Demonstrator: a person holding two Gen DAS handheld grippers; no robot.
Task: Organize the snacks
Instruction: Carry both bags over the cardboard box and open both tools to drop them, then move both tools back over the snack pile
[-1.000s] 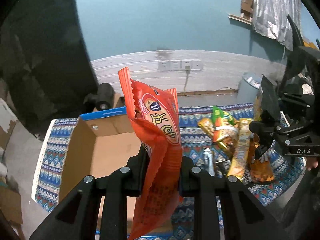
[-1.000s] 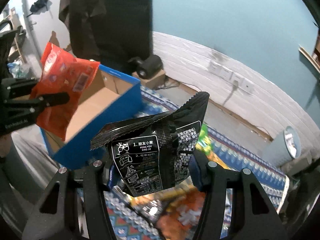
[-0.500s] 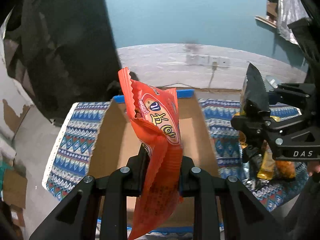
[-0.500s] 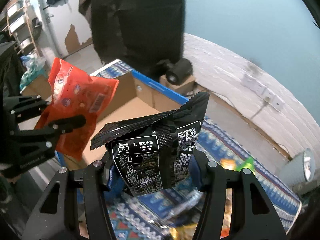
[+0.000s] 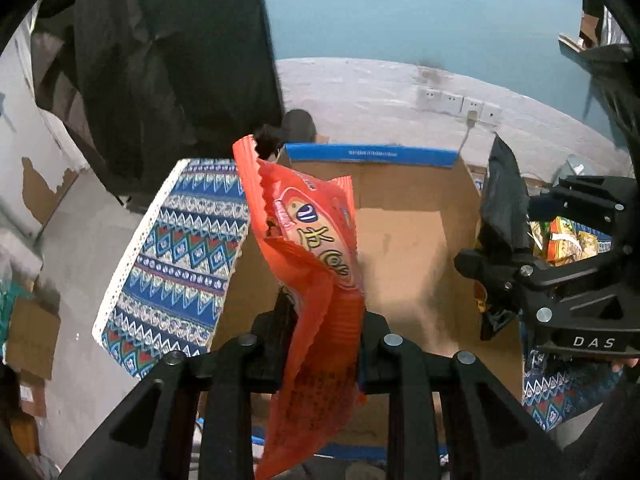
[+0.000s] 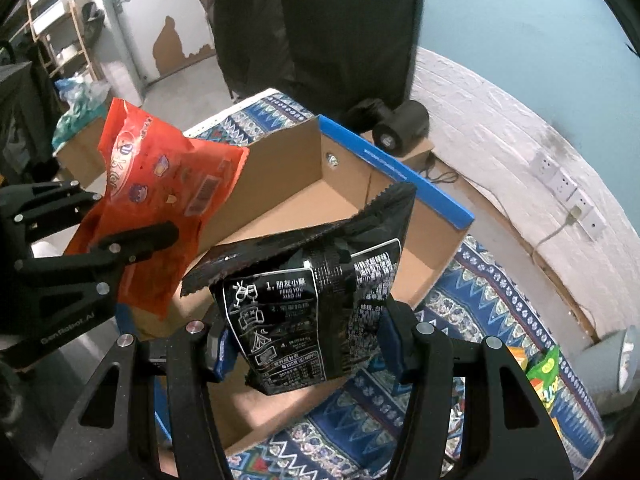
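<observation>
The far wall (image 5: 400, 8) is painted teal above and clad below with a pale, whitewashed brick-pattern band (image 6: 500, 128) that carries a row of white wall sockets (image 5: 456, 104), one with a plug and a cable hanging from it. A large black cloth (image 6: 320, 20) hangs in front of the wall at the corner. To the left, a white wall (image 6: 136, 32) shows patches of peeled paint exposing brown beneath, and a wooden shelf rack (image 6: 60, 32) stands near it. The floor (image 5: 76, 248) is bare grey concrete. A grey waste bin (image 6: 616, 364) sits by the wall on the right. The tabletop is covered with a blue patterned cloth (image 5: 188, 248). The light is dim and cool.
</observation>
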